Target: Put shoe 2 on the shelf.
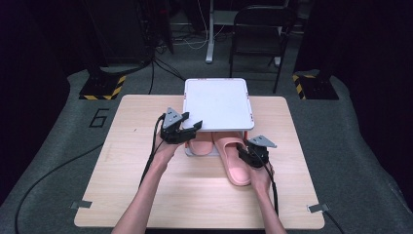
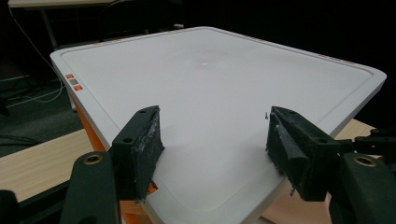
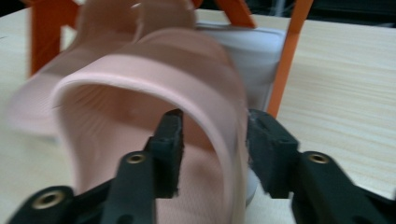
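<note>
My two grippers work a white-topped rack and a pink slipper at the far middle of the wooden table.

High view: my left gripper (image 1: 187, 126) sits at the near-left corner of the white tray top (image 1: 216, 103), jaws apart; my right gripper (image 1: 249, 152) is at the right side of the pink slipper (image 1: 234, 163), which lies half out from under the tray, its heel toward the table's (image 1: 146, 195) near edge, where bare wood stretches. A second slipper (image 1: 200, 145) stays under the tray. Left gripper view: the pads (image 2: 145, 144) stand wide apart over the tray top's near edge, clamping nothing. Right gripper view: the jaws are parted astride the slipper's strap (image 3: 196, 70), one pad (image 3: 170, 149) inside it, the other outside; orange rack legs (image 3: 287, 56) stand just behind.
</note>
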The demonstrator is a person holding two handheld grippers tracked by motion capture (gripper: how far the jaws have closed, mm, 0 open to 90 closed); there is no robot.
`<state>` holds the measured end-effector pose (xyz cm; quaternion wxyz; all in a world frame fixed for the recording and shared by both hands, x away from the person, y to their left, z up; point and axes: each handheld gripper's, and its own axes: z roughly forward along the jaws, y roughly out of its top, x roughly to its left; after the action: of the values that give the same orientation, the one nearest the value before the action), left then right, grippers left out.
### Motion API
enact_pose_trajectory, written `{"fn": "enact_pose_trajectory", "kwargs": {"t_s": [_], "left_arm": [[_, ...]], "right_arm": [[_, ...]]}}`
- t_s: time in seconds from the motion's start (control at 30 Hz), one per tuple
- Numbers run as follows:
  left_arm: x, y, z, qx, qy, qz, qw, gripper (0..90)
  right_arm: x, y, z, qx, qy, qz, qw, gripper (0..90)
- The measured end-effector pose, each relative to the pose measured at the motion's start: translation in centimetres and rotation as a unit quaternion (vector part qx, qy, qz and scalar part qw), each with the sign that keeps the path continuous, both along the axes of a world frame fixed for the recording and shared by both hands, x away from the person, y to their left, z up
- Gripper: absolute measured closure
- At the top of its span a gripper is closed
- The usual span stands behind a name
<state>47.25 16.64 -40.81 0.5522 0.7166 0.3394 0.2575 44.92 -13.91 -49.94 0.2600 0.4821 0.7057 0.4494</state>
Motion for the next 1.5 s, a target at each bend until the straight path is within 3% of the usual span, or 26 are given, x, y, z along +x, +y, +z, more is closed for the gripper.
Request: {"fn": "enact_pose_trajectory", "kwargs": {"t_s": [0.2, 0.37, 0.53, 0.67, 0.73, 0.77, 0.83, 0.9, 1.1, 1.27, 1.33, 1.5], "left_arm": [[0.0, 0.0, 0.0, -0.002, -0.002, 0.000, 1.0000, 35.5], [0.0, 0.0, 0.0, -0.002, -0.002, 0.000, 1.0000, 35.6], [0.0, 0.0, 0.0, 0.001, 0.001, -0.001, 1.0000, 35.7], [0.0, 0.0, 0.0, -0.003, -0.002, 0.001, 1.0000, 35.7], [0.0, 0.0, 0.0, -0.002, -0.001, 0.001, 1.0000, 35.7], [0.0, 0.0, 0.0, -0.002, -0.001, 0.001, 1.0000, 35.6], [0.0, 0.0, 0.0, 0.000, -0.001, 0.000, 1.0000, 35.7], [0.0, 0.0, 0.0, -0.001, -0.002, 0.000, 1.0000, 35.7], [-0.1, 0.1, 0.0, 0.002, 0.001, -0.002, 1.0000, 35.7], [-0.1, 0.0, 0.0, 0.000, 0.000, -0.001, 1.0000, 35.7], [0.0, 0.0, 0.0, -0.001, -0.001, 0.001, 1.0000, 35.7], [0.0, 0.0, 0.0, -0.002, -0.002, 0.001, 1.0000, 35.8]], "right_arm": [[-2.4, -2.8, 0.3, 0.003, -0.010, 0.061, 0.9981, 37.2], [-5.6, -4.4, -0.2, -0.011, -0.018, 0.128, 0.9916, 24.9], [-7.7, -5.2, -1.1, -0.016, -0.012, 0.158, 0.9872, 20.4], [-8.7, -5.2, -1.9, -0.044, 0.007, 0.177, 0.9833, 18.8], [-8.8, -4.9, -2.3, -0.059, 0.019, 0.188, 0.9803, 20.3], [-8.7, -4.8, -2.5, -0.071, 0.015, 0.187, 0.9798, 21.5], [-8.5, -4.4, -2.6, -0.082, 0.029, 0.184, 0.9791, 21.3], [-8.3, -4.3, -2.5, -0.089, 0.024, 0.191, 0.9773, 21.4], [-7.0, -3.8, -2.3, -0.085, 0.016, 0.166, 0.9824, 23.6], [-5.3, -2.7, -1.6, -0.054, -0.006, 0.151, 0.9870, 27.3], [-4.4, -1.8, -1.4, -0.070, -0.008, 0.137, 0.9881, 30.1], [-2.6, -0.2, -1.3, -0.070, -0.014, 0.121, 0.9901, 33.3]]}}
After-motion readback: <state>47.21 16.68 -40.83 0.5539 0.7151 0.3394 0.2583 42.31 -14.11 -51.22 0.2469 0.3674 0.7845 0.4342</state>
